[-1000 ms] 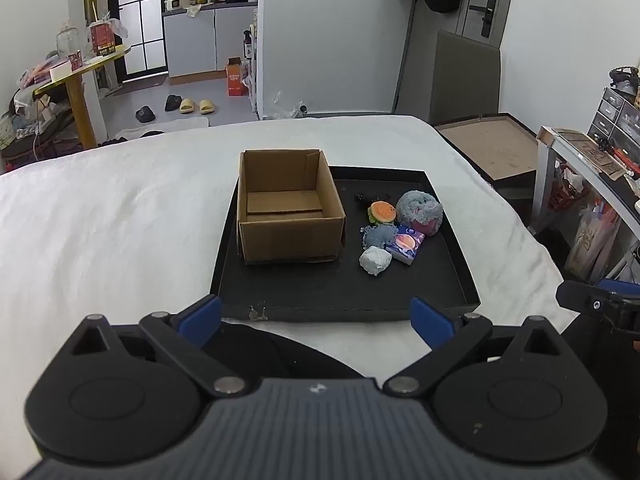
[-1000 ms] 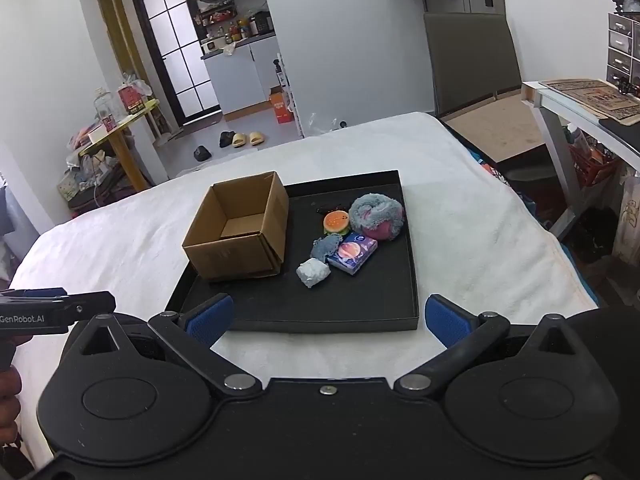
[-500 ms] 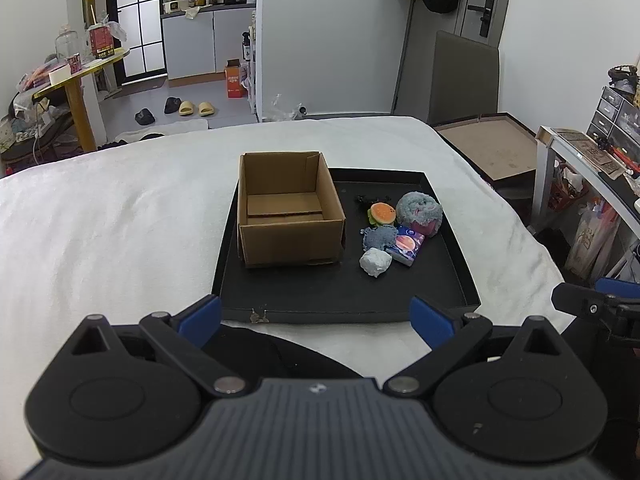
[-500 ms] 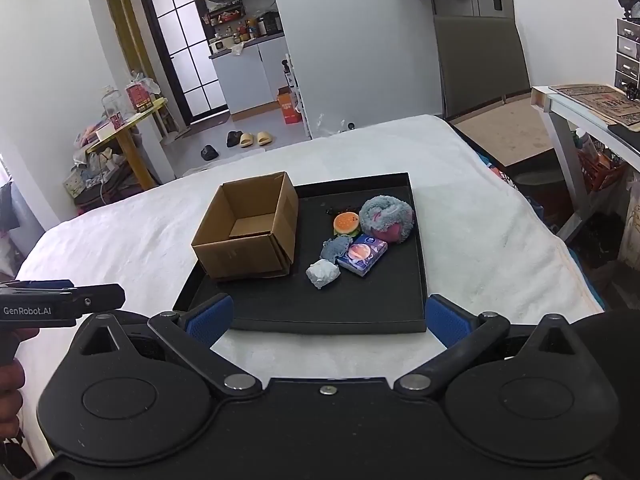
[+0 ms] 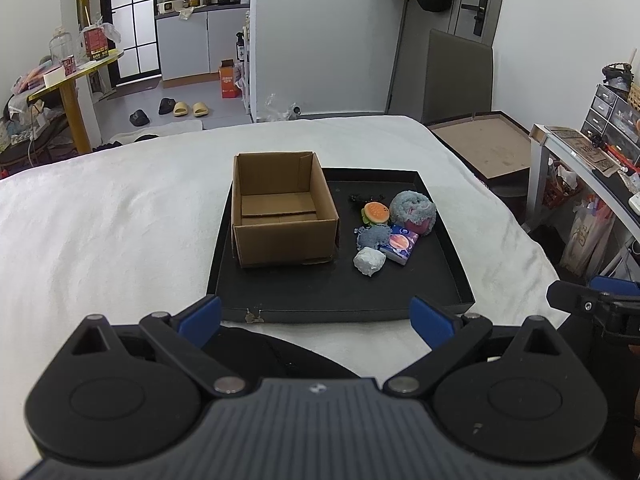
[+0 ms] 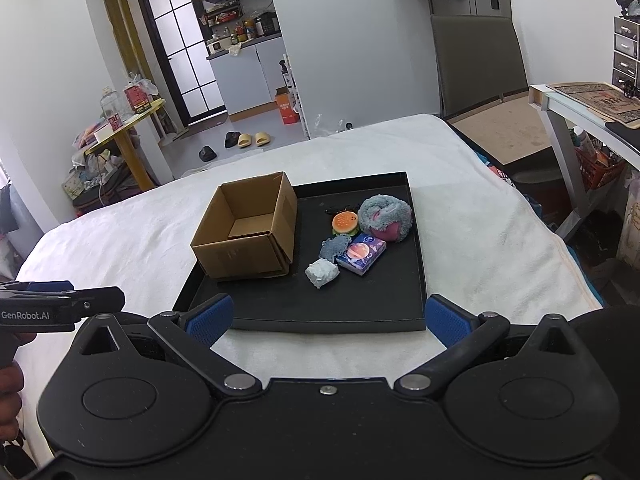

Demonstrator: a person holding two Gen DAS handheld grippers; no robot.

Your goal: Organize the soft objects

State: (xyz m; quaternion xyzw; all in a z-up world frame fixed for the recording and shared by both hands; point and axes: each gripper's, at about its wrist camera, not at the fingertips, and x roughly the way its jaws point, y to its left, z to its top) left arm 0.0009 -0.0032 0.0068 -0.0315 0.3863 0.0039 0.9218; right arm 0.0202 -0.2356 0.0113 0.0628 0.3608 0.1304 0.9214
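My left gripper hangs over the white blanket just short of the tray's near edge, fingers spread wide, nothing between them. My right gripper sits likewise at the near rim, jaws wide and empty.

The black tray lies flat on the blanket. On its left half stands an open cardboard box, upright; only its own folded bottom flaps show inside. To the right of the box the soft items cluster together. Nearest is a white crumpled wad. Just behind it lie a small blue knitted piece and a blue tissue packet, touching each other. Farther back sit a burger-shaped squishy and a fluffy grey-and-pink plush, side by side. A small dark object lies behind the burger; I cannot tell what it is.
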